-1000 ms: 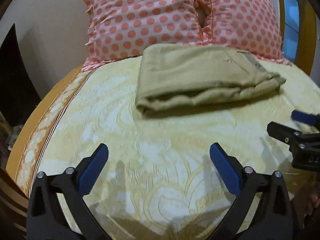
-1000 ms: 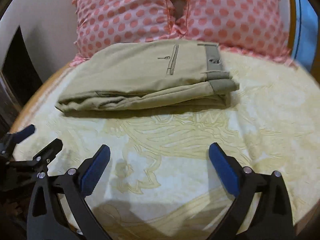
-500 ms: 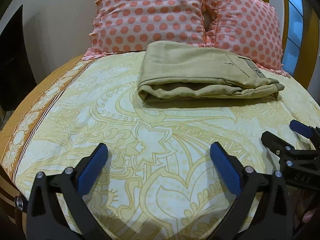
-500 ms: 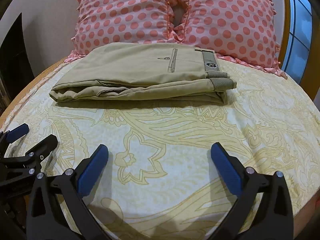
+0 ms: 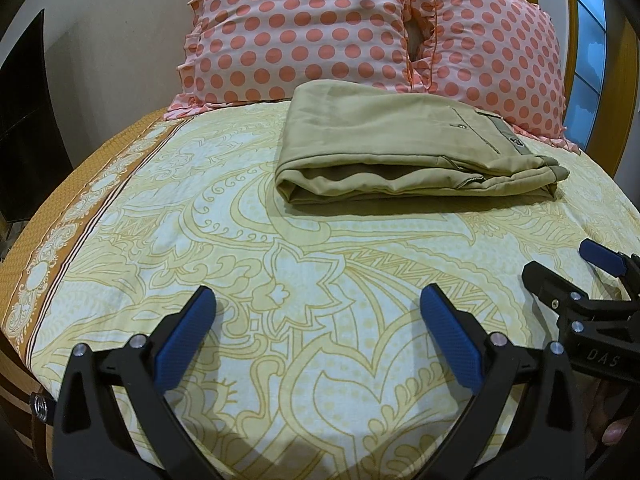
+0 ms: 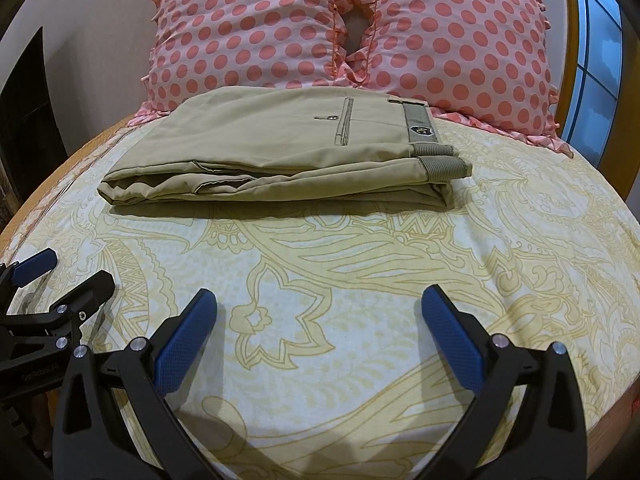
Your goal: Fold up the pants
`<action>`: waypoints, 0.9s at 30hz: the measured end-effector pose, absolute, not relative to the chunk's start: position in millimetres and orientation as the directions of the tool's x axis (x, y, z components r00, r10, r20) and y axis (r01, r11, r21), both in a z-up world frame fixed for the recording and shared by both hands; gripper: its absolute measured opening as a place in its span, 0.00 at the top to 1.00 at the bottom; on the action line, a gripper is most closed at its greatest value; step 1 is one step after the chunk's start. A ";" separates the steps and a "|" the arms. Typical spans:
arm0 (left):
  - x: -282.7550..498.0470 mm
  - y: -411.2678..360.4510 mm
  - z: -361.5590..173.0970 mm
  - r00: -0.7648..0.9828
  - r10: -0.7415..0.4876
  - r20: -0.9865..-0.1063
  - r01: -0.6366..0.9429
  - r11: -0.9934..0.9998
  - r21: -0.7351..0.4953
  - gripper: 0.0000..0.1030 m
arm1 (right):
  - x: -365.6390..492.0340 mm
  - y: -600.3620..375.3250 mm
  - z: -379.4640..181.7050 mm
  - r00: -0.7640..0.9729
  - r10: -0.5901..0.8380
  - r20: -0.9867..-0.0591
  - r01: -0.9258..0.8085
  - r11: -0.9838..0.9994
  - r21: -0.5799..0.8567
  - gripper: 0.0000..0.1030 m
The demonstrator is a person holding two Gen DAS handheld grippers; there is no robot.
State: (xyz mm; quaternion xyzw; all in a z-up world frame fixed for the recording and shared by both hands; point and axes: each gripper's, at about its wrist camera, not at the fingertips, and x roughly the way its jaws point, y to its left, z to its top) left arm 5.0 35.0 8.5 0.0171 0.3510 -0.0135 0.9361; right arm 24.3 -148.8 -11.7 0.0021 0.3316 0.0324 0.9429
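Note:
Khaki pants (image 5: 400, 152) lie folded in a flat stack on the bed, close to the pillows; in the right wrist view the pants (image 6: 280, 152) show a back pocket and waistband on top. My left gripper (image 5: 316, 320) is open and empty, held over the sheet well short of the pants. My right gripper (image 6: 320, 320) is open and empty, also well short of them. The right gripper shows at the right edge of the left wrist view (image 5: 568, 276), and the left gripper at the left edge of the right wrist view (image 6: 64, 276).
Two pink polka-dot pillows (image 5: 304, 28) (image 6: 460, 32) stand behind the pants. The bed has a cream and yellow patterned sheet (image 5: 280, 264) with an orange border (image 5: 60, 200) at the left. A window (image 6: 596, 80) is at the right, a dark opening (image 5: 24, 120) at the left.
Both grippers have drawn back and lifted away from the folded pants, staying open. The pants have not moved.

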 end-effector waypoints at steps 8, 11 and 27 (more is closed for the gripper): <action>5.0 35.2 8.6 0.753 -0.013 -0.658 0.037 0.999 0.021 0.02 | 24.3 -150.1 -11.7 0.778 0.065 -0.625 -0.063 0.998 0.025 0.01; 4.8 35.4 8.4 0.753 -0.014 -0.658 0.037 0.999 0.022 0.02 | 24.3 -150.4 -11.7 0.778 0.066 -0.625 -0.064 0.998 0.025 0.01; 5.1 35.2 8.8 0.752 -0.014 -0.659 0.037 0.999 0.021 0.02 | 24.5 -151.9 -12.1 0.779 0.068 -0.624 -0.067 0.997 0.025 0.01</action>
